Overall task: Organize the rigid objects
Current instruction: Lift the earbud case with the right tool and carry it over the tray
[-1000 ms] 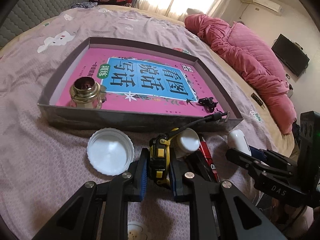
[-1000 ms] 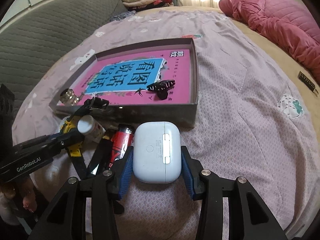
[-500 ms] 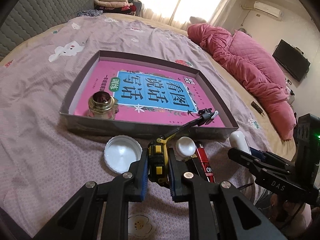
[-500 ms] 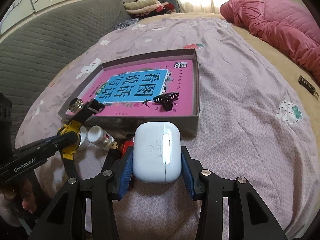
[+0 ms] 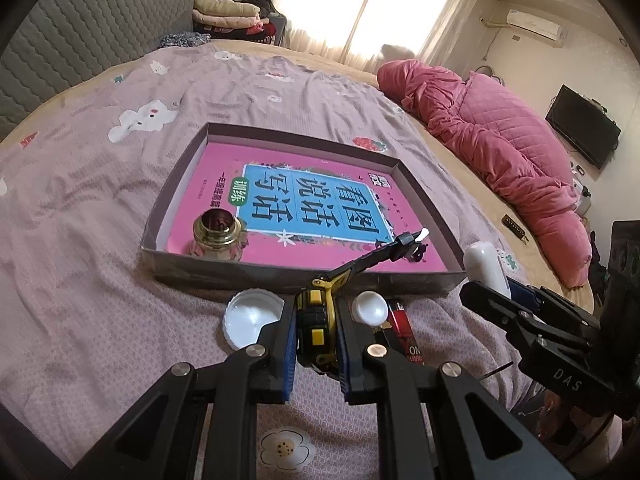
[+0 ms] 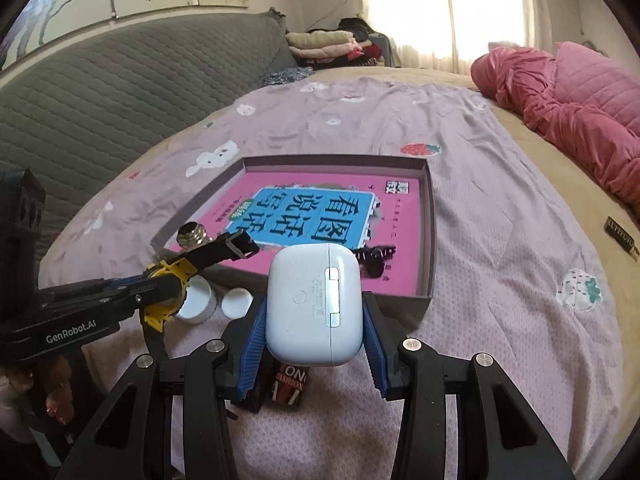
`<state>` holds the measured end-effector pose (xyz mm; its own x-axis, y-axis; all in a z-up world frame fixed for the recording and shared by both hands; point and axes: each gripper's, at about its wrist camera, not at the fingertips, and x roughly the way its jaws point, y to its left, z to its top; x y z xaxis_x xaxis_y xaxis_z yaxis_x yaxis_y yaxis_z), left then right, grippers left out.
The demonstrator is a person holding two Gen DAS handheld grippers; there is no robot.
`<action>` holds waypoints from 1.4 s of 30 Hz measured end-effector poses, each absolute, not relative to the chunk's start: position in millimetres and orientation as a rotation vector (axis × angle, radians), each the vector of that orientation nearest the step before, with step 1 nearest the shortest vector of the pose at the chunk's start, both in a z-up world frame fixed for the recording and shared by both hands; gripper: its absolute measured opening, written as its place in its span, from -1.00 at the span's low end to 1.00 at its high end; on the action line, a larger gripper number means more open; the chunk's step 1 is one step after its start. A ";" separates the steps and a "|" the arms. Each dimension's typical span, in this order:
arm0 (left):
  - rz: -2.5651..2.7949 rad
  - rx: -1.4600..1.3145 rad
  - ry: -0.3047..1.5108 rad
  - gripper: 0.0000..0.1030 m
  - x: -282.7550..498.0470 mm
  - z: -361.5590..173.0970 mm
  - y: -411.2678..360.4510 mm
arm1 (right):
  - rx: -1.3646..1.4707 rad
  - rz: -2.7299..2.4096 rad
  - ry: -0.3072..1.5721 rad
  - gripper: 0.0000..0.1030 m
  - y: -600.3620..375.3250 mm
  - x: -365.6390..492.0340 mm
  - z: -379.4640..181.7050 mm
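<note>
My left gripper (image 5: 316, 344) is shut on a yellow and black tape measure (image 5: 316, 320), held above the bed with its black strap pointing toward the tray. My right gripper (image 6: 314, 320) is shut on a white earbuds case (image 6: 314, 304), also held off the bed. Ahead lies a shallow grey tray (image 5: 304, 276) lined with a pink book. Inside it are a brass-necked glass bottle (image 5: 218, 236) and a black hair clip (image 6: 376, 260). On the bedspread before the tray lie a white lid (image 5: 248, 320), a small white-capped bottle (image 5: 370, 308) and a red lighter (image 5: 404, 328).
A pink quilt (image 5: 500, 148) is heaped along the bed's right side, with a small dark bar (image 5: 516, 232) beside it. A grey padded headboard (image 6: 100, 92) runs along the left. Folded clothes (image 6: 320, 44) lie at the far end, and a TV (image 5: 582, 132) hangs on the right wall.
Both grippers have risen with their loads. The tape measure has come up off the bedspread, and the tray and the loose items now sit lower and farther away in both views.
</note>
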<state>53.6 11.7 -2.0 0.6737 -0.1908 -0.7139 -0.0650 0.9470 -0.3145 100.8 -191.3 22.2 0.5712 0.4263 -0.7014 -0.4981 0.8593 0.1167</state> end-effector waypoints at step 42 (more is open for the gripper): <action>-0.027 -0.380 0.739 -0.67 94.5 27.7 41.4 | -0.011 0.504 0.722 -0.12 -197.0 143.9 48.7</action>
